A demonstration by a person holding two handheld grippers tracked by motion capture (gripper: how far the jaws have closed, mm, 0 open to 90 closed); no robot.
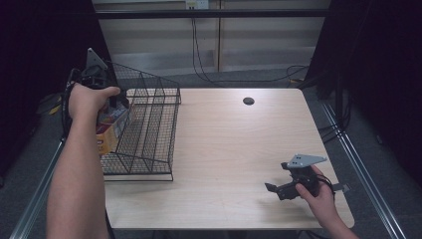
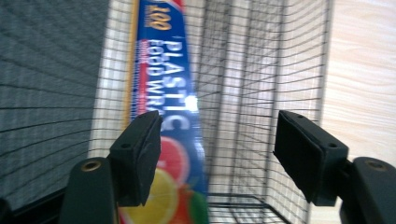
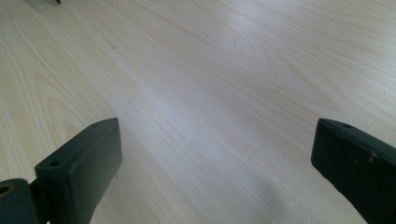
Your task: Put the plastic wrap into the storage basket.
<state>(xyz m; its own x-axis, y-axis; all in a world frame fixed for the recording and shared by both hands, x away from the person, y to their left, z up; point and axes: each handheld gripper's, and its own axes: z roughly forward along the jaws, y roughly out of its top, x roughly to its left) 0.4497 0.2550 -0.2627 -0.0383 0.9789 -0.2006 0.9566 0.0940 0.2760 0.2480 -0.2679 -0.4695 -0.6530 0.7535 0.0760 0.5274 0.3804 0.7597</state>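
A black wire rack (image 1: pixel 149 129) stands on the left part of the wooden table (image 1: pixel 234 144). In its leftmost slot a blue plastic food wrap box (image 1: pixel 110 130) stands on edge. My left gripper (image 1: pixel 117 102) hovers over that end of the rack, held in a hand. In the left gripper view it (image 2: pixel 217 135) is open, with the box (image 2: pixel 168 93) lying beyond the left jaw, behind the rack's mesh (image 2: pixel 261 84), and not gripped. My right gripper (image 1: pixel 277 177) is low over the table's front right, open, with bare wood (image 3: pixel 210 70) between its jaws (image 3: pixel 217 154).
A dark round cable hole (image 1: pixel 248 101) sits near the table's far edge. Cables (image 1: pixel 293 72) trail on the floor behind the table. Metal rails (image 1: pixel 358 159) run along both sides of it. Bare tabletop lies between the rack and my right gripper.
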